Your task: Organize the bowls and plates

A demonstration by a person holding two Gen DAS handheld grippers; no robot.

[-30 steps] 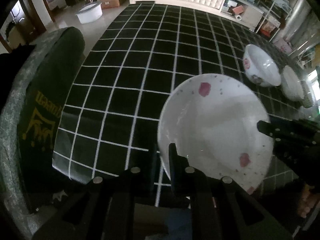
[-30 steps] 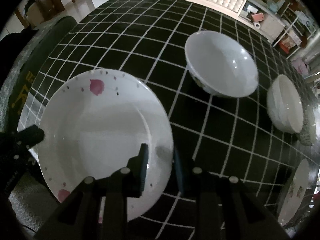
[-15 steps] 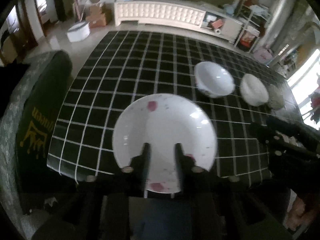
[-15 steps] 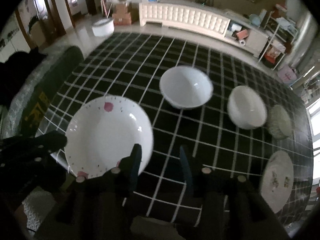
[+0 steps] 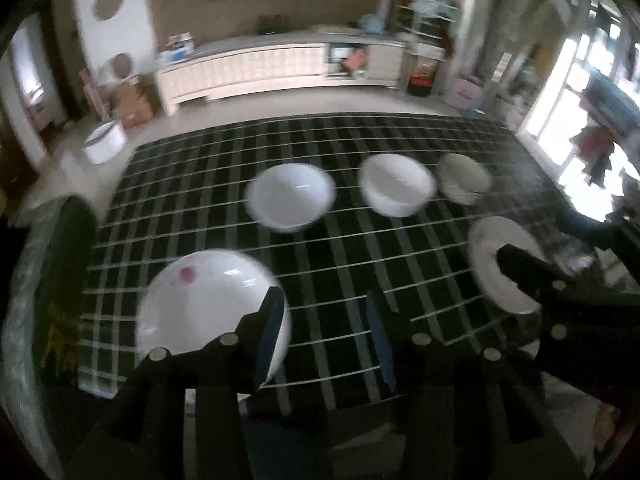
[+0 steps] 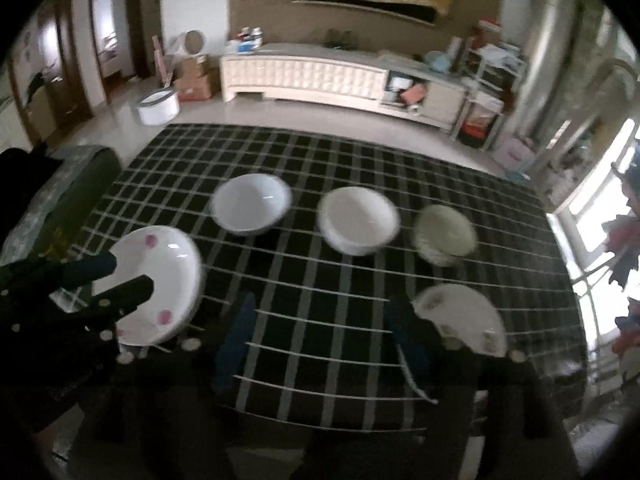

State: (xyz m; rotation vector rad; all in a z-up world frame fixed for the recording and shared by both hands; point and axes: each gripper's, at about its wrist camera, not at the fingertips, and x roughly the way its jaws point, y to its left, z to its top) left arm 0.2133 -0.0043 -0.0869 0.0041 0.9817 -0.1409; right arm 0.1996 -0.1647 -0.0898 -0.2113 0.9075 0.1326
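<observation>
A white plate with pink spots [image 5: 200,304] [image 6: 164,276] lies flat at the near left of the black checked table [image 5: 320,152]. Behind it stand two white bowls [image 6: 251,204] [image 6: 358,226] and a small grey dish [image 6: 444,234] in a row. A patterned plate [image 6: 460,316] lies near the right. My left gripper [image 5: 324,320] hovers above the table's front edge just right of the spotted plate. Its jaws are opening with nothing between them. My right gripper [image 6: 322,328] hangs over the front middle of the table, its jaws opening wide and empty.
A dark green padded chair back [image 6: 68,200] stands at the table's left end. Behind the table are bare floor, a white bucket [image 6: 158,106] and a long white cabinet [image 6: 304,76]. Shelves and a bright window fill the right side.
Both grippers have let go of the spotted plate, opened, and drawn back and up from the table. The plate now lies flat at the near left.
</observation>
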